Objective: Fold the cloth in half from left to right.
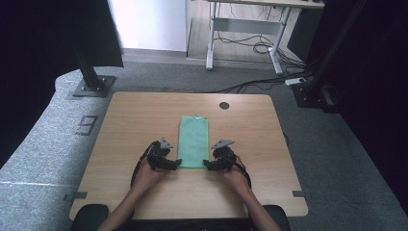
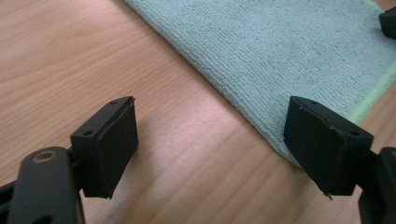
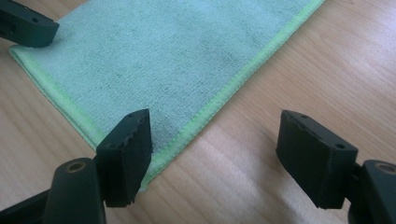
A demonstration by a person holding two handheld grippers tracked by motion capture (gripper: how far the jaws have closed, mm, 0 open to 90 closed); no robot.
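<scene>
A folded green cloth [image 1: 194, 141] lies flat in the middle of the wooden table [image 1: 130, 120], long side running away from me, a small tag at its far end. My left gripper [image 1: 175, 164] sits at the cloth's near left corner, open, jaws straddling the corner of the cloth [image 2: 280, 56]. My right gripper [image 1: 208, 165] sits at the near right corner, also open, one jaw over the cloth [image 3: 177, 56] and the other over bare wood. In the right gripper view a jaw of the left gripper [image 3: 25, 25] shows at the top left. Nothing is gripped.
A dark round grommet [image 1: 224, 105] is set in the table near its far edge. Bare wood lies on both sides of the cloth. Beyond the table are grey carpet, black stand bases [image 1: 91, 86] and a desk frame with cables [image 1: 250, 43].
</scene>
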